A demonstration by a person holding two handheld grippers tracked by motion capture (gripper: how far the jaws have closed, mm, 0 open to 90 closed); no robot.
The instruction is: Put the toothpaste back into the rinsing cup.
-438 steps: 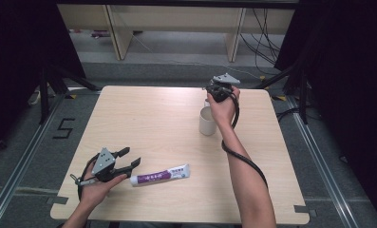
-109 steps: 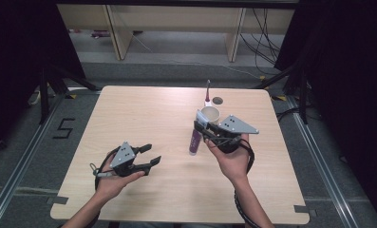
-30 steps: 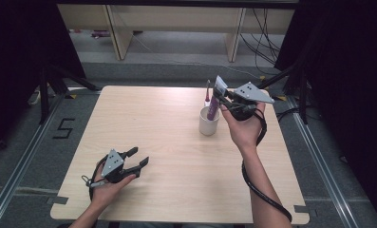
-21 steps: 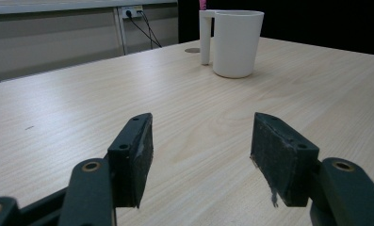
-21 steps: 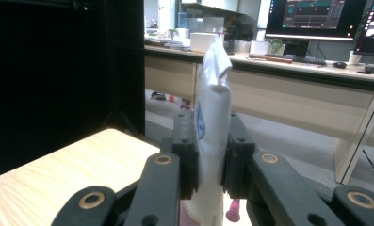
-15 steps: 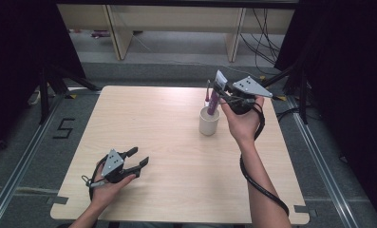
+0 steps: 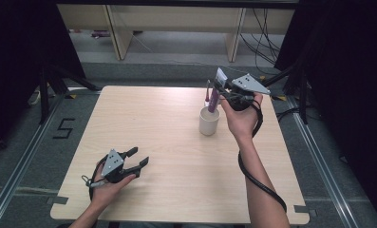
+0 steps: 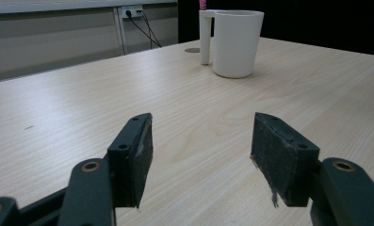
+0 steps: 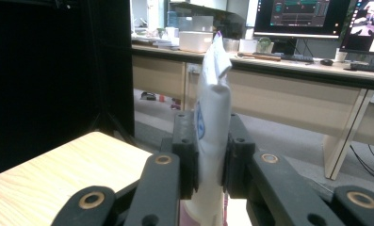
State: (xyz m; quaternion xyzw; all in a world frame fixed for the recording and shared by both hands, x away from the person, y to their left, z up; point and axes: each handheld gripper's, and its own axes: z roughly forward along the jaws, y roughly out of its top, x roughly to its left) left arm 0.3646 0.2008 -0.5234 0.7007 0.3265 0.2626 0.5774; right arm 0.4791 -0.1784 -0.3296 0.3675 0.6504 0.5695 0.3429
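1. The left gripper [image 7: 137, 161] rests idle near the table's [image 7: 167, 137] front edge, jaws apart and empty.
2. The cup [image 7: 209, 121] stands upright mid-table.
3. The right gripper [image 7: 222, 90] clamps the toothpaste tube [image 7: 213, 97], its lower end inside the cup; releasing it likely remains.

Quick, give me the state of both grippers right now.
Left gripper: open, holding nothing, low over the table.
Right gripper: shut on the toothpaste tube, upright above the white mug.
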